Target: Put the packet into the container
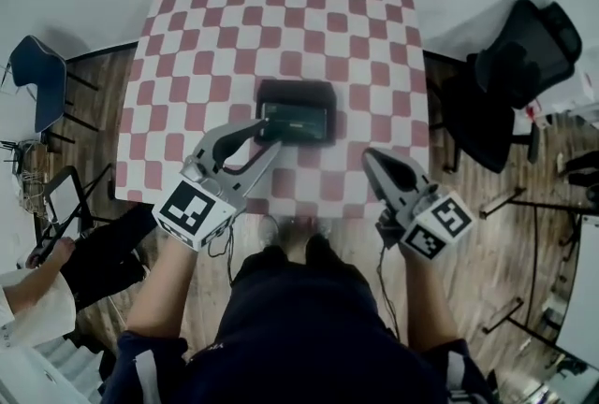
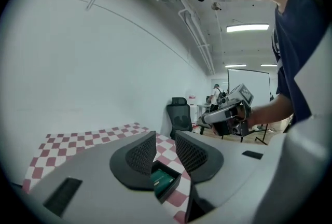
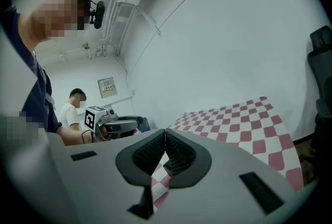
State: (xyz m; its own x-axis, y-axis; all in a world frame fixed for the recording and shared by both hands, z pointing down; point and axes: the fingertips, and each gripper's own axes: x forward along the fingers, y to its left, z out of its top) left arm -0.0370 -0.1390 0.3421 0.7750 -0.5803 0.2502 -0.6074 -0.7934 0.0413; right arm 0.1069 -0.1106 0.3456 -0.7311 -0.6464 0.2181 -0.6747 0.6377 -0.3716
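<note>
Wood floor all round, red-and-white checked bench [image 1: 187, 37] in the middle.

Head view: black rectangular plastic container [image 1: 296, 91] sits mid-bench with the dark green flat packet [image 1: 298, 122] lying inside it. Left tongs [image 1: 265, 128] hover at the container's near-left edge. Right tongs [image 1: 368, 154] hang well apart, by the bench's front edge.

Left gripper view: jaws parted a little, nothing between them, packet visible below in the container.

Right gripper view: jaws pressed together, empty.

Judgement: placing looks done, packet released; only pulling the left tongs clear seems left.
</note>
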